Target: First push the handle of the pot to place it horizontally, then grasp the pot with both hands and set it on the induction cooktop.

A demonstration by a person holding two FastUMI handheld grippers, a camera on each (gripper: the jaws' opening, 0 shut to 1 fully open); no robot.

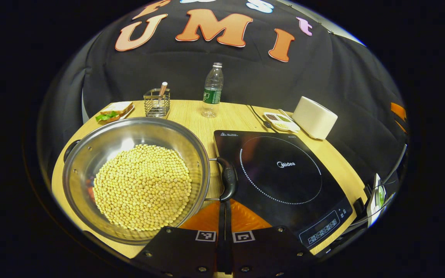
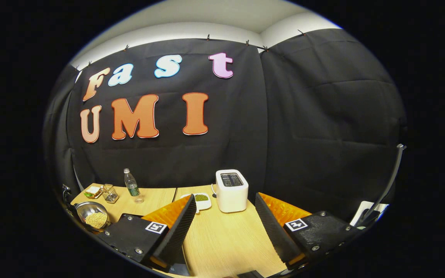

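So the shiny round stainless steel pot, loaded with a heap of yellow dried soybeans, sits on the light wooden tabletop just ahead and to the left of the left gripper. Its black loop handle on the near side stands right in front of the gripper tips, and a second dark handle pokes out on the far left side of the rim. That left gripper is pressed together, fingers touching with nothing between them, tips just short of the handle.

Right beside the handle, ahead and to the right, is the flat black glass induction cooktop, and the pot isn't on it.

Further out from the left gripper: a wire utensil holder, a sandwich on a plate, a clear plastic water bottle with a green label, a small white dish of seeds and a white boxy toaster.

In the right gripper view, the right gripper is spread wide over bare tabletop, holding nothing, with the toaster straight ahead between its fingers and the pot way off to the left.
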